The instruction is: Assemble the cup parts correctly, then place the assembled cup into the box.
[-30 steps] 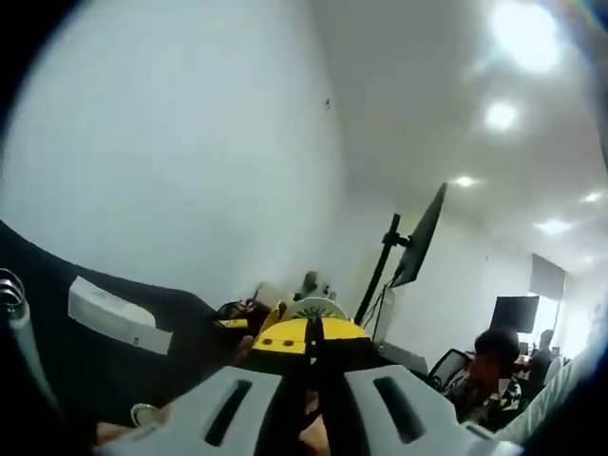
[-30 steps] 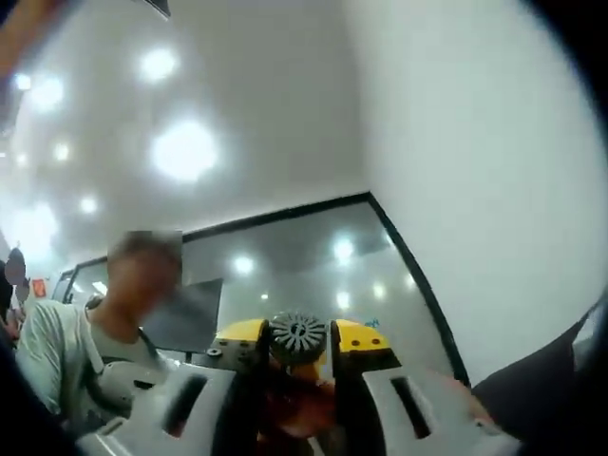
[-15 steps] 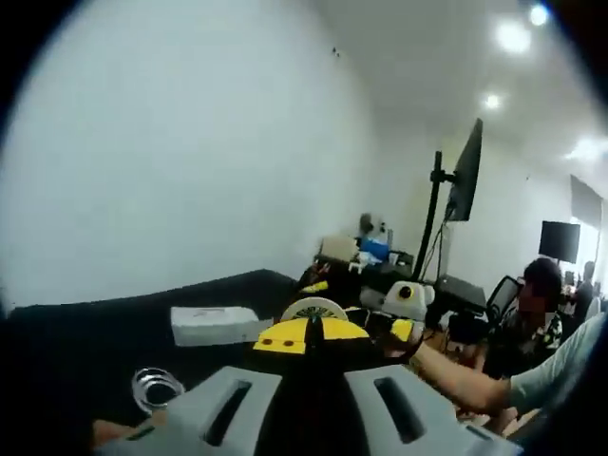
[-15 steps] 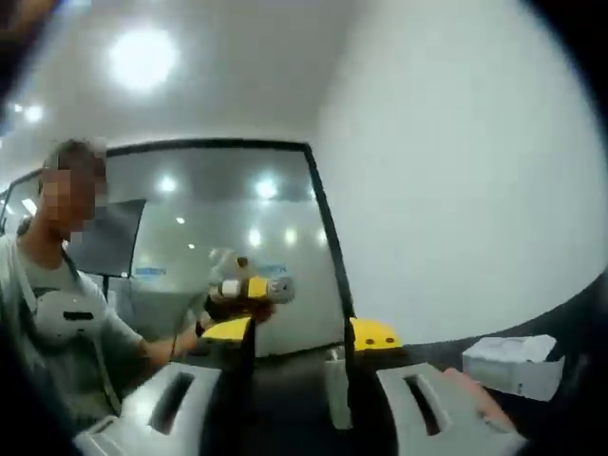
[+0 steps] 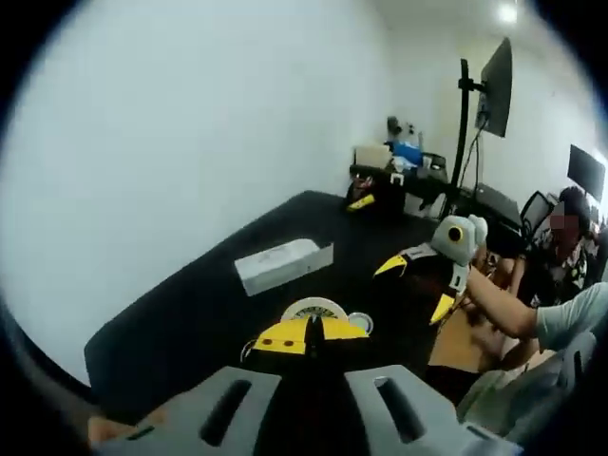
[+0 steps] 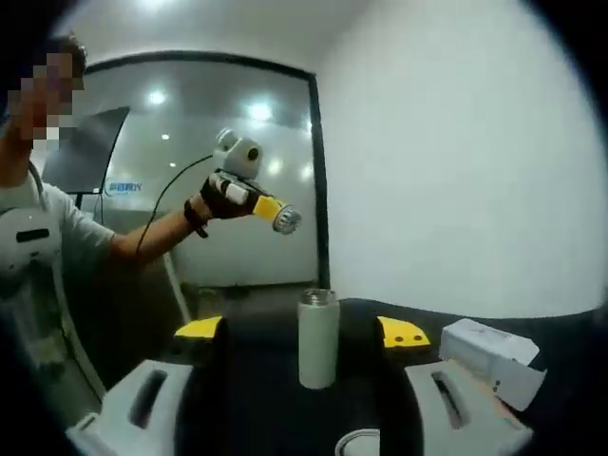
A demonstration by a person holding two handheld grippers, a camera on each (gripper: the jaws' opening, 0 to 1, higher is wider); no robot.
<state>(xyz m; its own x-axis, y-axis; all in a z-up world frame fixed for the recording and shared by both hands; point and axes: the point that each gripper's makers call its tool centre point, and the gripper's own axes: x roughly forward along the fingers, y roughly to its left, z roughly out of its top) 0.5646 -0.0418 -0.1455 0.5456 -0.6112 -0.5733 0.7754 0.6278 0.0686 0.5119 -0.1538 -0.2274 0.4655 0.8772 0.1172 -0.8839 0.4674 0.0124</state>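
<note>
Left tool: in the left gripper view the left tool (image 5: 311,334) has its yellow-tipped jaws pressed together on a flat round white disc part (image 5: 314,309), whose edge rises just above the tips. In the right gripper view the same tool (image 6: 277,215) is held up in the air by the person's hand (image 6: 214,199), the round ribbed disc (image 6: 287,219) showing at its end.

Right tool: in the right gripper view the right tool (image 6: 306,334) stands wide apart, its yellow tips either side of the cup body (image 6: 317,338); the jaws do not touch it. In the left gripper view this tool (image 5: 418,281) is seen low over the black worktop (image 5: 190,313), near the person's arm.

Cup body: a tall, plain white cylinder with a slightly narrower neck and rim at the top, standing upright on the black worktop (image 6: 560,418), between the right tool's jaws.

Small ring: a pale round ring (image 5: 360,323) lies flat on the worktop just beside the disc; a similar rim (image 6: 359,443) shows at the bottom edge of the right gripper view.

Box: a white oblong box (image 5: 283,265) lies on the worktop well apart from the cup body; in the right gripper view it (image 6: 494,356) sits to the side with a flap raised.
</note>
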